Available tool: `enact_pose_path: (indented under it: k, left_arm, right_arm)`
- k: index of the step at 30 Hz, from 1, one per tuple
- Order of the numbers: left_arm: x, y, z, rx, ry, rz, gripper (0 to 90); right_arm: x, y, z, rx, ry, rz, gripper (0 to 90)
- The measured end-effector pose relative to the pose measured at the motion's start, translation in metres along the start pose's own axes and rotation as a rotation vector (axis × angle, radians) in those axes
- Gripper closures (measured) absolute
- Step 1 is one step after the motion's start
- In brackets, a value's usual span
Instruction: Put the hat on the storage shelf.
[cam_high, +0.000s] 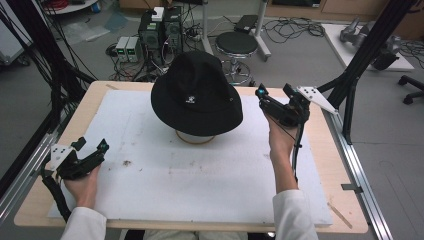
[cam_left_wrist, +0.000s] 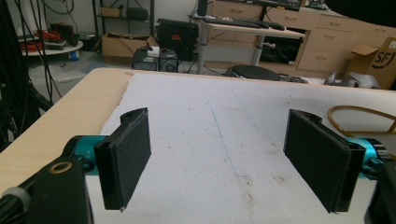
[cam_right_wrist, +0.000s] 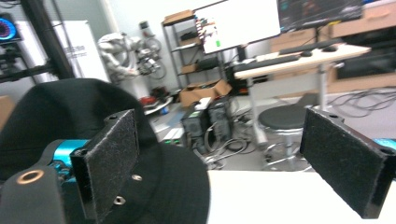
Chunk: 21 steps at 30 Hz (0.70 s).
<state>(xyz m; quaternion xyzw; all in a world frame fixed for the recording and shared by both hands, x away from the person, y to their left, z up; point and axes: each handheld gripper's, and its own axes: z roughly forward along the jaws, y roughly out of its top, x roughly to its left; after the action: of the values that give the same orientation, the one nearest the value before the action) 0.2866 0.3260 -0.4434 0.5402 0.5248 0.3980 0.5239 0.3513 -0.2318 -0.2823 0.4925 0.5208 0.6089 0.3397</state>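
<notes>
High view: black hat (cam_high: 196, 95) sits on a wooden ring stand (cam_high: 195, 138) at mid-counter on the white mat (cam_high: 200, 180), right gripper (cam_high: 264, 98) just beside its brim with jaws wide and empty, left gripper (cam_high: 100, 150) well apart near the mat's left edge, jaws likewise open.

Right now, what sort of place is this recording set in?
Most likely a robotics or data-collection lab: desktop computer towers and loose cables sit on the floor behind the table, with a monitor on a desk and a black hat staged on a stand.
</notes>
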Motion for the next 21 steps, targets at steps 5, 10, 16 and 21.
enact_pose_path:
  k: [5, 10, 16, 21]
  left_arm:
    - [0.000, 0.000, 0.000, -0.001, -0.002, -0.006, 23.2]
    - [-0.001, 0.000, 0.000, -0.001, -0.003, -0.010, 23.2]
    - [-0.002, -0.001, -0.001, 0.002, -0.007, -0.011, 23.2]
    - [-0.004, -0.002, -0.004, 0.003, -0.012, -0.012, 23.2]
  right_arm:
    - [-0.007, -0.003, -0.010, -0.015, -0.036, -0.018, 10.8]
    - [-0.014, -0.006, -0.017, -0.003, -0.055, -0.017, 10.8]
    - [-0.016, -0.014, -0.026, 0.027, -0.101, -0.044, 10.8]
    - [-0.021, -0.020, -0.034, 0.033, -0.116, -0.039, 10.8]
